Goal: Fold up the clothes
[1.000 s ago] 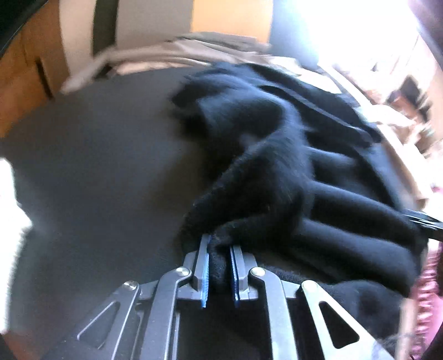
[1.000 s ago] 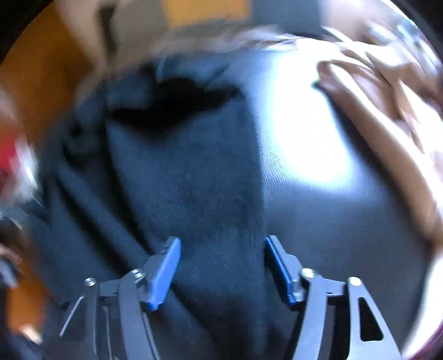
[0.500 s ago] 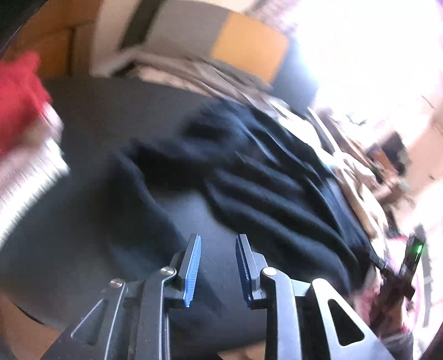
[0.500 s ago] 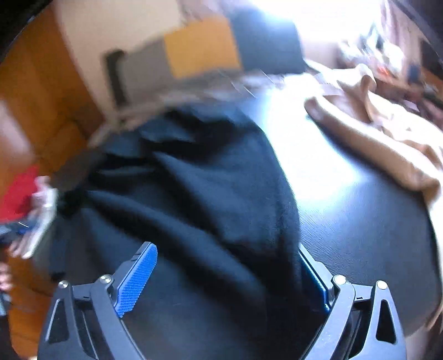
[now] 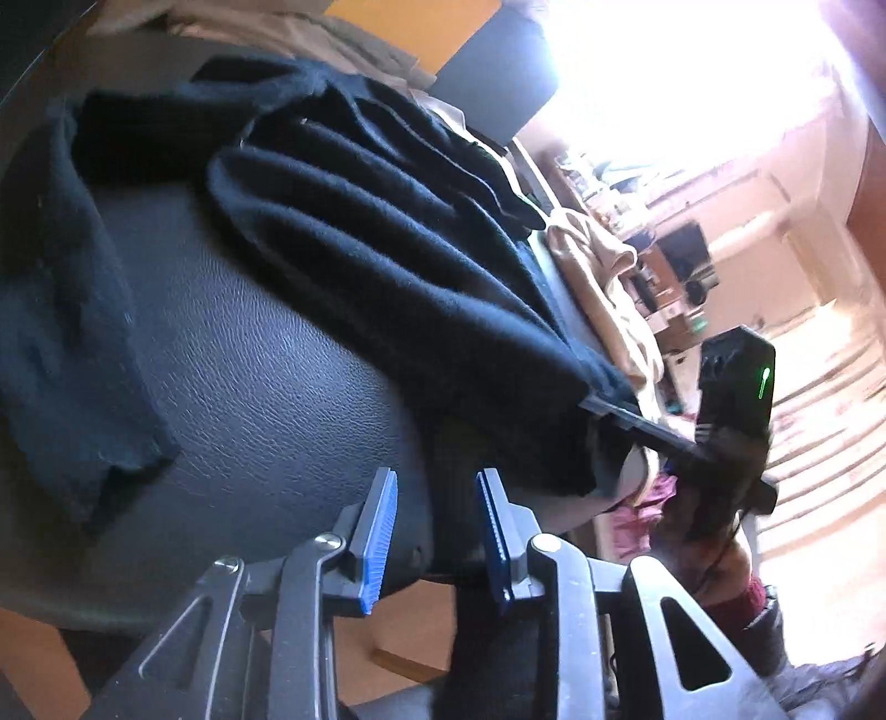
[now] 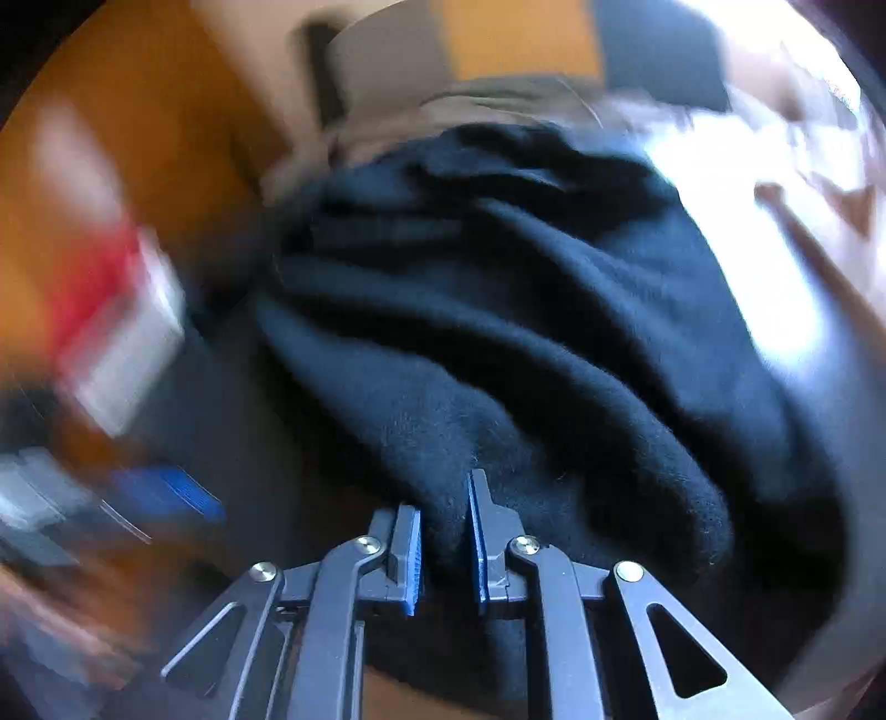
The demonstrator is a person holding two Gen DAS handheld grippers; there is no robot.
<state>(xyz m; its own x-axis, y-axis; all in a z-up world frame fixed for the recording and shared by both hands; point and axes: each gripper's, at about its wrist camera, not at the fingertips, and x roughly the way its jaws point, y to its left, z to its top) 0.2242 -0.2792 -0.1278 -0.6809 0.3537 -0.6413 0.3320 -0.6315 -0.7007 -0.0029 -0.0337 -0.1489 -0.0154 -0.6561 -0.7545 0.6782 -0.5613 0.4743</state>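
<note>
A black fleece garment (image 5: 376,260) lies bunched in folds on a dark leather surface (image 5: 260,387); one limb of it (image 5: 61,332) trails down the left. My left gripper (image 5: 434,526) is open and empty, just off the surface's near edge. My right gripper (image 6: 446,531) is shut on a fold of the black garment (image 6: 526,343). In the left wrist view the right gripper (image 5: 614,410) pinches the garment's far right corner. The right wrist view is blurred.
A tan garment (image 5: 603,277) lies beyond the black one. Beige cloth (image 5: 288,33) is heaped at the back. A red and white blur (image 6: 116,310) shows at the left of the right wrist view. Wooden furniture stands behind.
My left gripper let go of the black garment, opened and pulled back to the surface's edge. My right gripper went from wide open to shut on a fold of the garment.
</note>
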